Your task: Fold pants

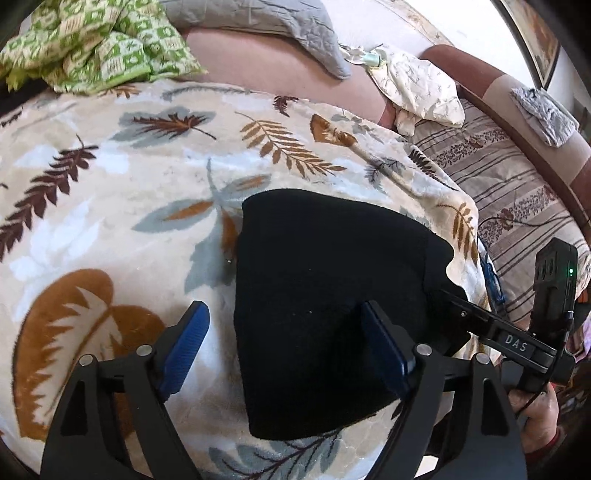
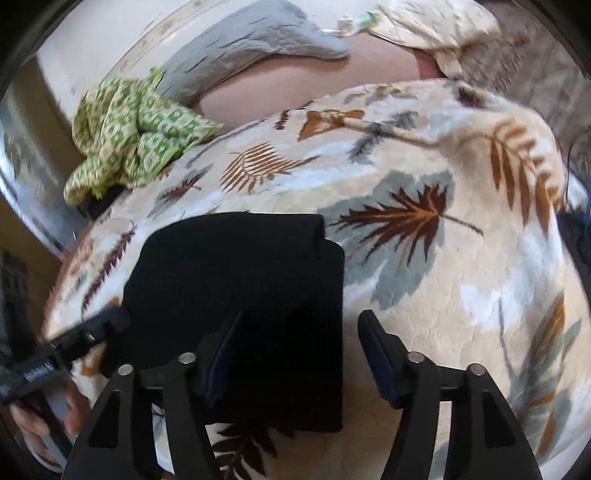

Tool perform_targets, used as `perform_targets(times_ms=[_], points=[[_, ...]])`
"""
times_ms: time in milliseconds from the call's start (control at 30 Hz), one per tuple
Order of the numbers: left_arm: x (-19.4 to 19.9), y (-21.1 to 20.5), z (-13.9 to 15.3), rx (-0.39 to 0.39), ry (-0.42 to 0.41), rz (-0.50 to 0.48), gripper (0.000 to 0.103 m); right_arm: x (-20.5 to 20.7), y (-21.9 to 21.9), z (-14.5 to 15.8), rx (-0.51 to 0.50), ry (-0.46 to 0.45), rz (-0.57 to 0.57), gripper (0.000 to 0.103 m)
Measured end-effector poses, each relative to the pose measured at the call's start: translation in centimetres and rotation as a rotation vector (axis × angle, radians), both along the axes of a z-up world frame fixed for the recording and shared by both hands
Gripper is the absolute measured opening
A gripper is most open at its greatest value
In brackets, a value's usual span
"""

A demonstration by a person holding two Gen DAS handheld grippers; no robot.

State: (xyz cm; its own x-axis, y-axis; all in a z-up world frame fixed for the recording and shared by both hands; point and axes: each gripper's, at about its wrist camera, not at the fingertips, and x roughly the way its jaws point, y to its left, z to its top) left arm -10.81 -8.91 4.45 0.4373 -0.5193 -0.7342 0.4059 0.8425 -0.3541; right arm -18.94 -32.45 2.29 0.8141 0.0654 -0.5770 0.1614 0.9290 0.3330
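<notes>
The black pants (image 1: pixel 325 295) lie folded into a compact block on the leaf-patterned blanket (image 1: pixel 129 184); they also show in the right wrist view (image 2: pixel 236 295). My left gripper (image 1: pixel 284 325) is open above the block's left edge, its right finger over the cloth and its left finger over the blanket. My right gripper (image 2: pixel 299 332) is open above the block's right edge, its left finger over the cloth. The right gripper also shows in the left wrist view (image 1: pixel 458 306), and the left gripper in the right wrist view (image 2: pixel 110 321), each at a side of the block.
A green checked cloth (image 1: pixel 92 44) lies at the blanket's far edge, with a grey quilted pillow (image 1: pixel 258 22) behind it. A cream printed cloth (image 1: pixel 417 85) and a striped floral cover (image 1: pixel 498 177) lie to the right. A blue cord (image 1: pixel 491 277) lies at the blanket's right edge.
</notes>
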Motion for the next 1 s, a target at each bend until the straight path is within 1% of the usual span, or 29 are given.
perform_targets(times_ms=[67, 100, 233, 367, 433, 467, 533, 633, 700, 733, 800, 833, 900, 967, 1000], points=[[0.1, -0.1, -0.1, -0.011, 0.007, -0.004, 0.085, 0.0, -0.3, 0.2, 0.02, 0.001, 0.017, 0.065], [0.2, -0.2, -0.2, -0.012, 0.01, -0.007, 0.085, 0.0, -0.5, 0.3, 0.037, -0.003, 0.032, 0.067], [0.3, -0.5, -0.5, -0.012, 0.014, -0.013, 0.086, 1.2, -1.3, -0.1, 0.101, 0.014, 0.09, 0.067], [0.5, -0.9, -1.1, -0.011, 0.015, -0.033, 0.092, 1.6, -2.1, -1.2, 0.19, 0.003, 0.125, 0.068], [0.7, -1.1, -1.6, -0.017, 0.03, -0.028, 0.1, 1.8, -2.4, -1.6, 0.226, -0.003, 0.129, 0.069], [0.8, -1.2, -1.8, -0.021, 0.034, -0.024, 0.103, 1.9, -2.4, -1.6, 0.231, -0.004, 0.131, 0.069], [0.5, -1.6, -1.8, -0.007, 0.019, -0.024, 0.103, 2.0, -2.3, -1.6, 0.228, -0.007, 0.137, 0.07], [0.2, -2.3, -1.8, 0.014, 0.008, -0.053, 0.103, 2.1, -2.3, -1.8, 0.252, -0.016, 0.13, 0.071], [0.2, -2.5, -1.8, 0.019, 0.015, -0.058, 0.103, 2.0, -2.2, -1.8, 0.256, -0.02, 0.125, 0.067], [0.1, -2.7, -1.6, 0.018, 0.011, -0.072, 0.094, 1.9, -2.1, -1.8, 0.256, -0.024, 0.126, 0.064], [-0.2, -2.8, -1.2, 0.028, -0.005, -0.087, 0.087, 1.7, -2.0, -1.6, 0.248, -0.035, 0.117, 0.056], [-0.3, -2.9, -1.1, 0.031, -0.01, -0.091, 0.081, 1.5, -1.8, -1.5, 0.24, -0.044, 0.114, 0.055], [-0.5, -2.9, -0.5, 0.038, -0.019, -0.095, 0.071, 1.3, -1.5, -1.2, 0.226, -0.058, 0.11, 0.05], [-0.6, -2.5, 0.3, 0.032, -0.023, -0.095, 0.055, 1.1, -1.3, -0.7, 0.213, -0.07, 0.109, 0.048], [-0.5, -2.2, 0.7, 0.027, -0.023, -0.095, 0.053, 1.0, -1.1, -0.4, 0.205, -0.079, 0.108, 0.046]])
